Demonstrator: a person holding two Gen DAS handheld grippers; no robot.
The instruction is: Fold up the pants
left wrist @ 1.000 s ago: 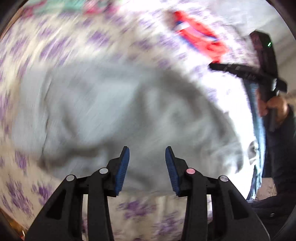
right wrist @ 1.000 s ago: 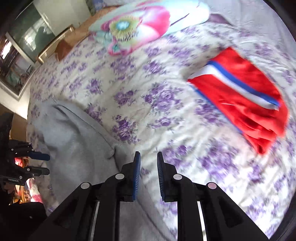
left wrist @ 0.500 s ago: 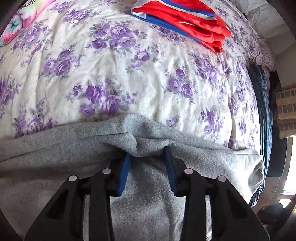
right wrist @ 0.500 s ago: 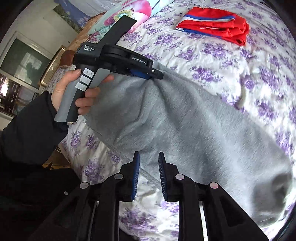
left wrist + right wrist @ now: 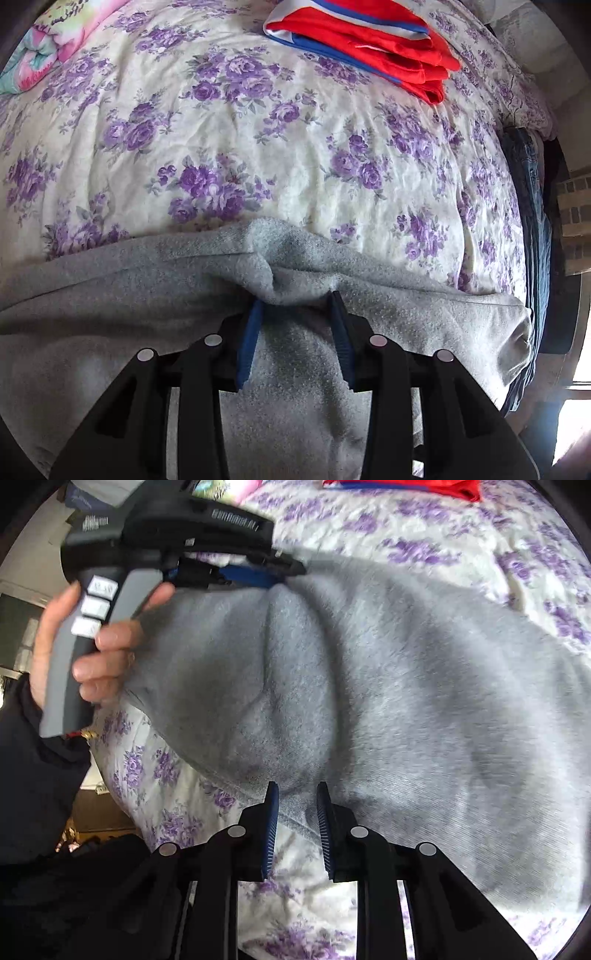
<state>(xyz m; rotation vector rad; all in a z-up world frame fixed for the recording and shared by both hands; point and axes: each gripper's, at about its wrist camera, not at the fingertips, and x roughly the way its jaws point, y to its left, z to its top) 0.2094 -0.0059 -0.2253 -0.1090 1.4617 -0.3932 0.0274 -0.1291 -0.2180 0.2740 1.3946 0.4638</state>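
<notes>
Up close, the left gripper pinches a bunched ridge of the fuzzy grey fleece pants; the right gripper's jaws are opening over their hem.

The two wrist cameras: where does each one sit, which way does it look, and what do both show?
Left wrist: on the left claw, looking down across the bed; its tips pinch a fold of the grey pants; no body shows.
Right wrist: on the right claw, jaws opening over the pants' edge, facing the left hand and its dark sleeve.
Shared: grey pants, flowered bed, folded red clothes, left claw.
</notes>
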